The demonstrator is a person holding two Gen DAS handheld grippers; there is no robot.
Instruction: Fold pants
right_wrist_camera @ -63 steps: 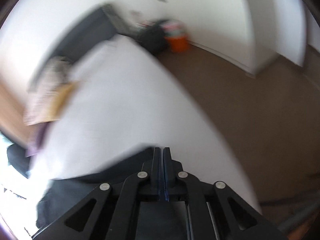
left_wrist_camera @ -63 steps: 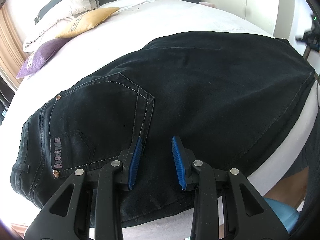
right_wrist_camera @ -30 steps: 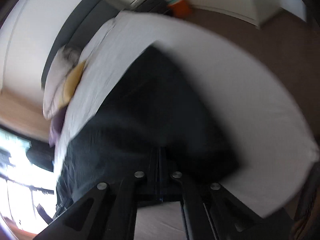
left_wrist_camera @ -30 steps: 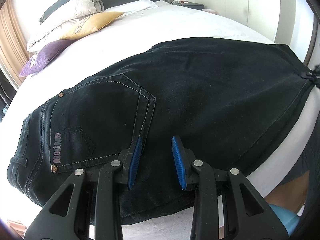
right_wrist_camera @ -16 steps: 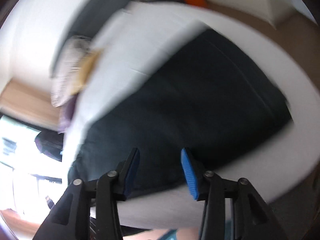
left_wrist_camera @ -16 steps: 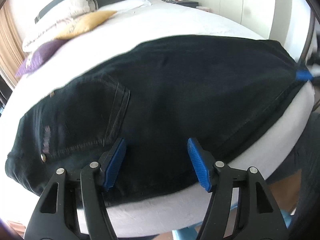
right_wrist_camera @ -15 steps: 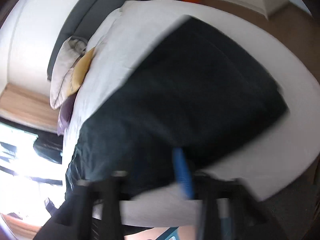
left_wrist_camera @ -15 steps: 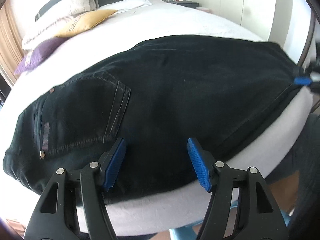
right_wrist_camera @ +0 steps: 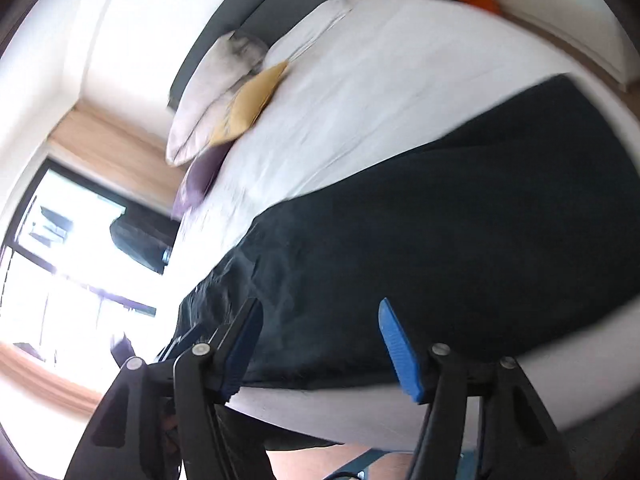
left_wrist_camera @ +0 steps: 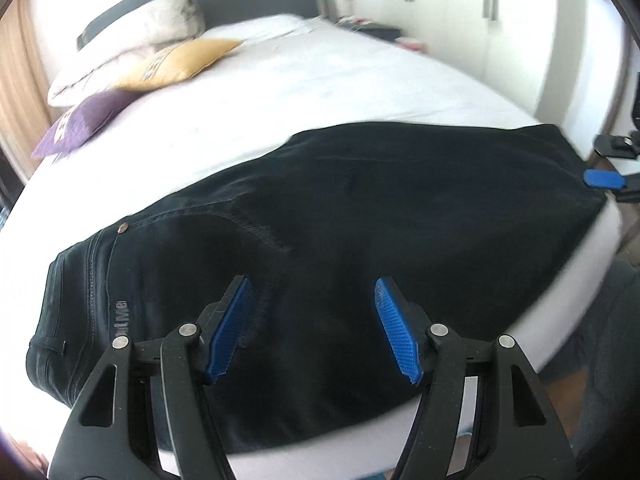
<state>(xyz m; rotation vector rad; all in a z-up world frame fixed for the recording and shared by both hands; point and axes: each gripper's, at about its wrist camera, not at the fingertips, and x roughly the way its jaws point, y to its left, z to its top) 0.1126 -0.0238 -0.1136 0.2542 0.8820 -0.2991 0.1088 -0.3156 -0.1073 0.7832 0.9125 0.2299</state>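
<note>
- The left gripper [left_wrist_camera: 316,330] hangs over the pants [left_wrist_camera: 360,240], its 2 blue-padded jaws spread wide with nothing clamped between them.
- The right gripper [right_wrist_camera: 320,344] has its jaws opening, empty, above the near edge of the pants [right_wrist_camera: 440,260].
- The black pants lie folded flat along the near side of the white bed [left_wrist_camera: 320,92].
- 3 pillows [left_wrist_camera: 176,64] sit at the headboard [left_wrist_camera: 248,4].

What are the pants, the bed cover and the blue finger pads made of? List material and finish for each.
Pants: black denim by the look, matte, with contrast stitching and a copper rivet.
Bed cover: white woven sheet, probably cotton, matte, lightly creased.
Finger pads: blue, finely ribbed, likely rubber or soft plastic on black plastic fingers.
</note>
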